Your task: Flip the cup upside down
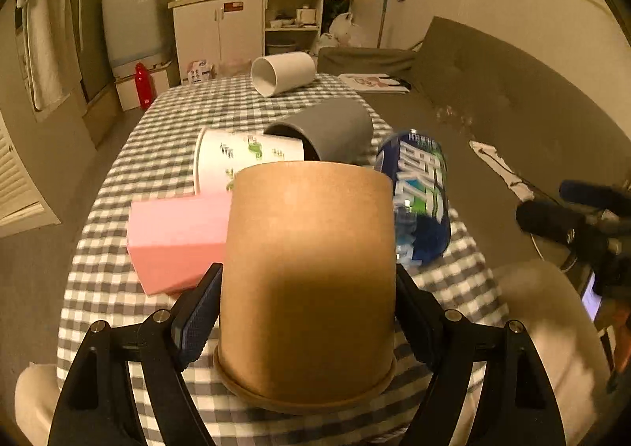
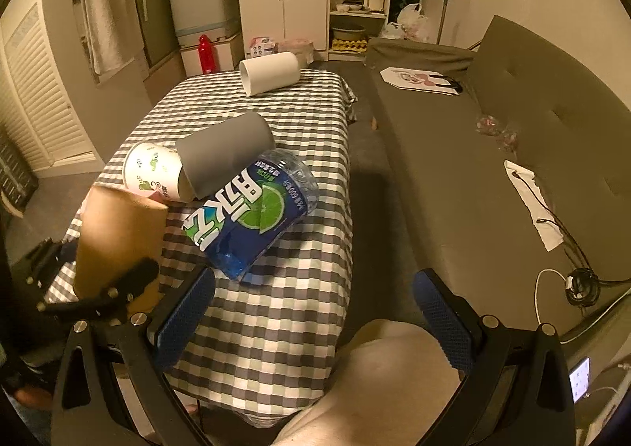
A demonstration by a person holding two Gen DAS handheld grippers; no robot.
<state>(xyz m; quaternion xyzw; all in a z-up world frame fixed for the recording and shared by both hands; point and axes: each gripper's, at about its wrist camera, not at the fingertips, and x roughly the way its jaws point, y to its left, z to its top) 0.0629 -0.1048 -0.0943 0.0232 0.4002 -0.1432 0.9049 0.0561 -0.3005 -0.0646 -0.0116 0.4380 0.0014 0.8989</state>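
My left gripper (image 1: 307, 284) is shut on a brown paper cup (image 1: 311, 276), its rim pointing down and its base up, just above the checked tablecloth (image 1: 165, 130). The right wrist view shows the same cup (image 2: 118, 233) held at the table's near left with the left gripper (image 2: 98, 288) around it. My right gripper (image 2: 311, 296) is open and empty over the table's near edge, right of the cup.
On the table lie a pink cup (image 1: 177, 241), a printed white paper cup (image 1: 240, 162), a grey cup (image 1: 335, 130), a blue bottle (image 2: 252, 217) and a white cup (image 1: 284, 71). A grey sofa (image 2: 493, 170) runs along the right. My knee (image 2: 386, 375) is below.
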